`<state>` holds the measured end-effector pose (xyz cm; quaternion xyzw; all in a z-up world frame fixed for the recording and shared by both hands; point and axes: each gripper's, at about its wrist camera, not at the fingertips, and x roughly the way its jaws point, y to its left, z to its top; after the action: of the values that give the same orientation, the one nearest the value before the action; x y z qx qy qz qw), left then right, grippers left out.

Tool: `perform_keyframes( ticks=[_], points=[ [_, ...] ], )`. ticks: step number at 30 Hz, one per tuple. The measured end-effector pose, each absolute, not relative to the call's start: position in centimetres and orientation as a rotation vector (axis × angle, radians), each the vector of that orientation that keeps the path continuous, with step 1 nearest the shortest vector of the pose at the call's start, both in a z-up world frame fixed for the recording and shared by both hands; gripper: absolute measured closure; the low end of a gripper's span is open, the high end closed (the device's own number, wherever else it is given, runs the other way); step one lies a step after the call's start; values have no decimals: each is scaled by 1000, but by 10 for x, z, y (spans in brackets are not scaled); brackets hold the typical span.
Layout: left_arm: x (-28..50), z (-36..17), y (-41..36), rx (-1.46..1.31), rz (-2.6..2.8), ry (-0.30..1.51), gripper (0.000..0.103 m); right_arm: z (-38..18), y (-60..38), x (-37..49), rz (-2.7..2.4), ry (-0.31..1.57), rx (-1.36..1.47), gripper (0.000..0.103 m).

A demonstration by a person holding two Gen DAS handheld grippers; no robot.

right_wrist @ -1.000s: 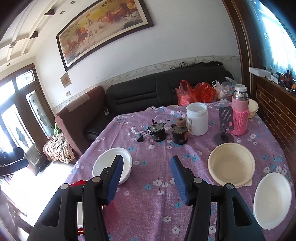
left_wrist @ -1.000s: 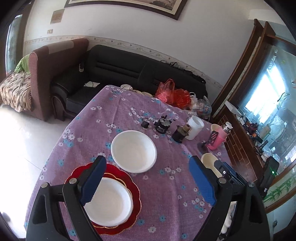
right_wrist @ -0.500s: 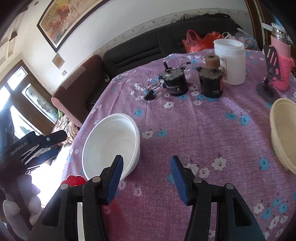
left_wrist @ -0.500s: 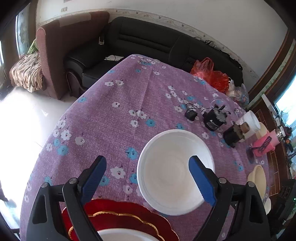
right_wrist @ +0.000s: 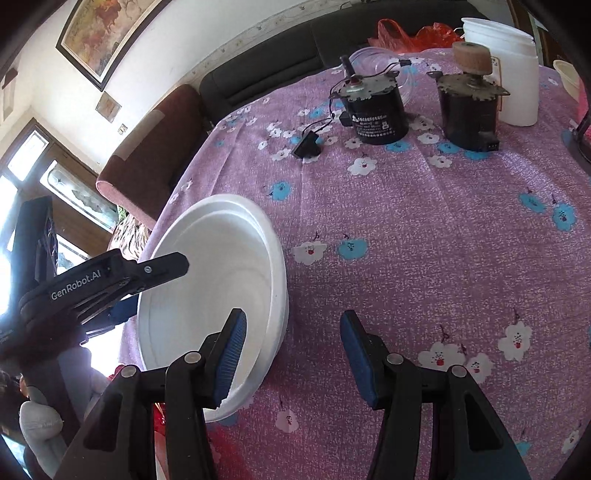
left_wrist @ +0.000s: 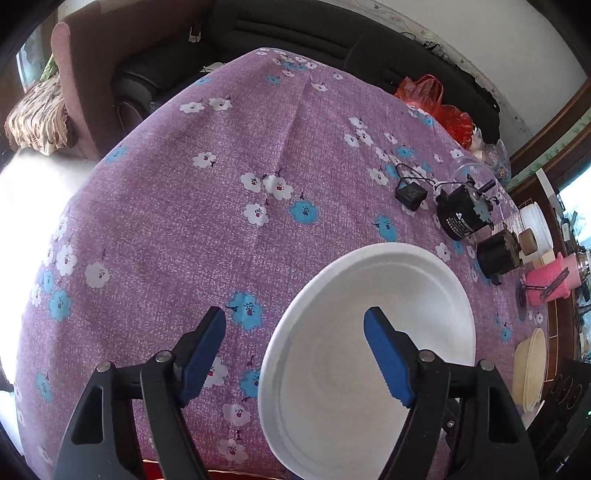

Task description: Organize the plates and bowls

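A white foam bowl [left_wrist: 369, 354] sits upright, mouth up, round with no long axis, at the near edge of a table under a purple floral tablecloth [left_wrist: 221, 184]; the left gripper [left_wrist: 295, 332], jaws just narrowing yet apart, straddles its rim at nine o'clock; the right gripper [right_wrist: 291, 328], fingers apart, straddles its rim at three o'clock; two black motors [right_wrist: 376, 110] stand toward one o'clock; a black sofa [left_wrist: 295, 33] lies beyond.

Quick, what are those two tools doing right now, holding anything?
Left tool: open, jaws just been closing, straddling the white bowl's rim, not gripping.
Right tool: open, also astride the rim, holding nothing.
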<state>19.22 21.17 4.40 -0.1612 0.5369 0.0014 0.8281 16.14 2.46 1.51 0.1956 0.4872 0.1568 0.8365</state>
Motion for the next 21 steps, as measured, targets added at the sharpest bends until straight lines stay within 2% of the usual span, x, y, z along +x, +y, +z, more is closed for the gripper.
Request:
perform_keyframes(
  ticks=[6, 11, 14, 18, 21],
  points=[
    [196, 37, 197, -276, -29, 1177, 53, 8, 32, 168, 339, 1045, 414, 46],
    [195, 40, 191, -236, -28, 1171, 59, 6, 32, 171, 339, 1047, 412, 52],
    [193, 43, 189, -216, -27, 1166, 69, 6, 32, 173, 343, 1051, 411, 59],
    [191, 47, 190, -218, -33, 1160, 85, 5, 28, 171, 347, 1056, 426, 78],
    [187, 51, 188, -220, -43, 1150, 87, 6, 24, 167, 352, 1056, 444, 85]
  ],
)
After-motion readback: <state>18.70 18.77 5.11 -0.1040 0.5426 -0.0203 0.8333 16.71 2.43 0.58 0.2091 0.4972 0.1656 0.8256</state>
